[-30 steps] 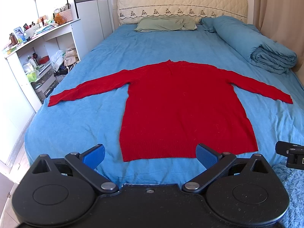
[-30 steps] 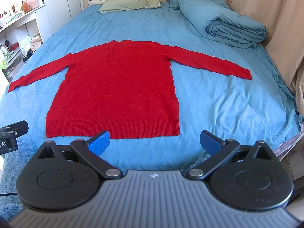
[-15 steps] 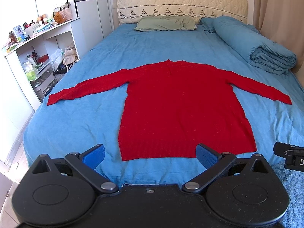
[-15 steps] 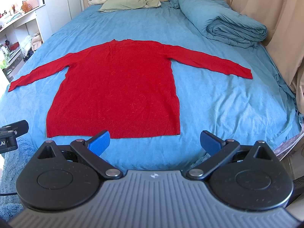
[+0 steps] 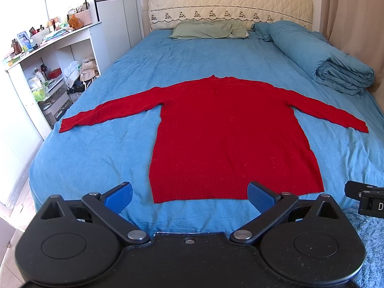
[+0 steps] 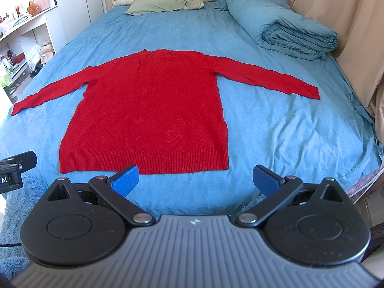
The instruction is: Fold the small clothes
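A red long-sleeved sweater (image 5: 228,134) lies flat on the blue bed (image 5: 100,158), hem towards me, both sleeves spread out to the sides. It also shows in the right wrist view (image 6: 153,110). My left gripper (image 5: 189,198) is open and empty, held just short of the hem near the bed's foot. My right gripper (image 6: 195,180) is open and empty, in front of the hem's right half. Each gripper's edge shows in the other's view.
A folded blue duvet (image 5: 336,67) lies at the bed's far right and a green pillow (image 5: 208,30) by the headboard. White shelves with clutter (image 5: 43,76) stand left of the bed. Beige curtains (image 6: 348,24) hang on the right. A blue rug (image 6: 14,204) lies below.
Both grippers have edged slightly closer to the bed, so the sweater sits a little lower and nearer in view. Both stay open.
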A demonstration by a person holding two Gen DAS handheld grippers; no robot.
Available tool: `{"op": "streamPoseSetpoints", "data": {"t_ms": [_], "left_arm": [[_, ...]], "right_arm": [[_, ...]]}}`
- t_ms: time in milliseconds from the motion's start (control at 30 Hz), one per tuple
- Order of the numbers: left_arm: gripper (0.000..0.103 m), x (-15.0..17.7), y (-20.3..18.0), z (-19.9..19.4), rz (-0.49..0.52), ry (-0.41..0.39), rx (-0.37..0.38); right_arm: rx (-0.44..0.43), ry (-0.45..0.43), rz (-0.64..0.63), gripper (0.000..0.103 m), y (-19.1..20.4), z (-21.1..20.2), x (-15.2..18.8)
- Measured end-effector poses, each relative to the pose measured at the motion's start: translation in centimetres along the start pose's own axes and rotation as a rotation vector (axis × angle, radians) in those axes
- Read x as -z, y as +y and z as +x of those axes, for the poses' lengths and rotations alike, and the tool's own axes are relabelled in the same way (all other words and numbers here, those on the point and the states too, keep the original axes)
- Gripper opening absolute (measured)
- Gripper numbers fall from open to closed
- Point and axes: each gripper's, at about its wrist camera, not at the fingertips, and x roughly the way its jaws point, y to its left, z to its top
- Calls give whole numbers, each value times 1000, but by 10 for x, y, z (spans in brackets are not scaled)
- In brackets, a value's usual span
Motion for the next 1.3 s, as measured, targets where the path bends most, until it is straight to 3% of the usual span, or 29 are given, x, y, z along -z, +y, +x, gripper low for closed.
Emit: {"op": "streamPoseSetpoints", "data": {"t_ms": [1300], "left_arm": [[103,-3,2,-3,-11,-4,9]], "right_arm": [[-1,2,3,103,1,0,-1]]}}
